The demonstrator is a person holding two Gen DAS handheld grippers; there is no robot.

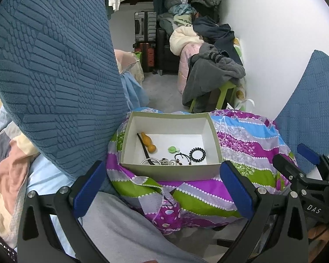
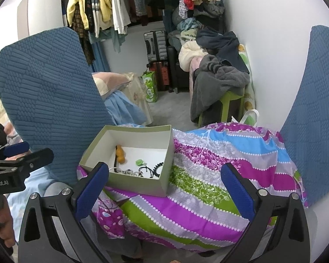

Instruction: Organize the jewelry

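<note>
Jewelry (image 1: 172, 161) lies heaped along the near wall of an open grey cardboard box (image 1: 171, 172) on a striped floral cushion (image 1: 247, 144). Both the left gripper (image 1: 162, 191) and right gripper (image 2: 164, 189) hover level before it, jaws spread wide, empty. An orange gourd-shaped pendant (image 1: 148, 143) points diagonally toward the box's far-left corner.

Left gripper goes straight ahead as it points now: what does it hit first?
Likely the near wall of the open box, which sits between the open left gripper fingers on the patterned bundle. Depth is unclear; it may brush the bundle first.

Both wrist views face the box (image 1: 171, 151) nearby.
</note>
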